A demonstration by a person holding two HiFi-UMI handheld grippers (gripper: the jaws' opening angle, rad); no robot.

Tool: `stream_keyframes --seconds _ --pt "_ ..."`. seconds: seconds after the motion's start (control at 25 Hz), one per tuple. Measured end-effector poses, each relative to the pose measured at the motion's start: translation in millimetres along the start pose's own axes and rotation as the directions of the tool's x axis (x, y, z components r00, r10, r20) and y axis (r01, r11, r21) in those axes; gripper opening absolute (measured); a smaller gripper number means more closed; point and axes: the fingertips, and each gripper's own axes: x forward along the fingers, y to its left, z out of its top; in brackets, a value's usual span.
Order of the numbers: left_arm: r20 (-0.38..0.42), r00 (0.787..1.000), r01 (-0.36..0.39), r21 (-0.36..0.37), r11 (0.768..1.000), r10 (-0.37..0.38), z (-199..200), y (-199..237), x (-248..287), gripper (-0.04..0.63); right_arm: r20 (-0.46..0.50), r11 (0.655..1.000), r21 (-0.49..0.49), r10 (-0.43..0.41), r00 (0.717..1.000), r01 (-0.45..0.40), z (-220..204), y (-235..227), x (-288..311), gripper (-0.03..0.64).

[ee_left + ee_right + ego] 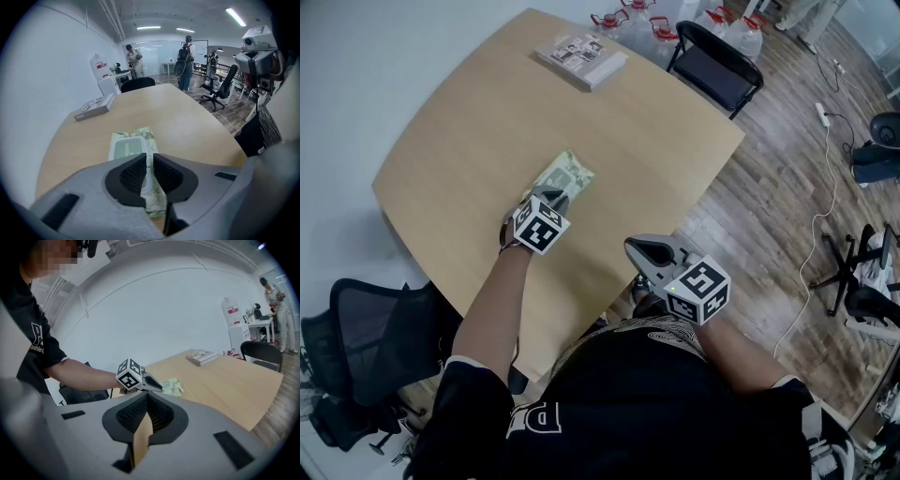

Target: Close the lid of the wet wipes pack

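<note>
A pale green wet wipes pack [566, 175] lies flat on the wooden table [478, 112], near its middle. In the left gripper view the pack [140, 138] shows a darker green lid [124, 149] that looks flat against it; my jaws hide its near end. My left gripper [553, 195] points steeply down just above the pack's near end. Its jaws [150, 158] stand nearly together with a thin slit and nothing in it. My right gripper [636, 247] hovers shut and empty over the table's near edge, apart from the pack. Its view shows the left gripper [158, 387] beside the pack [174, 386].
A book [581, 56] lies at the table's far end. A black folding chair [717, 66] and several water bottles [628, 21] stand beyond it. An office chair [366, 347] is at my left. People [136, 58] stand far off in the room.
</note>
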Motion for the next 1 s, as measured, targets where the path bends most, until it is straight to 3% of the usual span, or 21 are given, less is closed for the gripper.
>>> stream_keyframes --seconds 0.6,0.76,0.92,1.0 --pt "-0.132 0.991 0.025 0.115 0.993 -0.01 -5.6 -7.0 18.7 0.063 -0.014 1.0 0.017 0.002 1.0 -0.002 -3.9 -7.1 8.8 0.005" --pt "-0.117 0.992 0.053 0.062 0.997 -0.046 -4.3 -6.1 16.5 0.063 -0.014 1.0 0.02 0.002 1.0 -0.001 -4.4 -7.5 8.4 0.005" --pt "-0.107 0.993 0.053 0.056 0.997 -0.047 -3.8 -6.9 14.8 0.063 -0.015 1.0 0.016 -0.002 1.0 0.002 -5.4 -6.6 5.8 0.005" --pt "-0.087 0.995 0.057 0.009 0.998 -0.056 -2.4 -5.9 12.9 0.063 -0.014 1.0 0.012 -0.003 1.0 0.003 -4.1 -5.8 4.0 0.005"
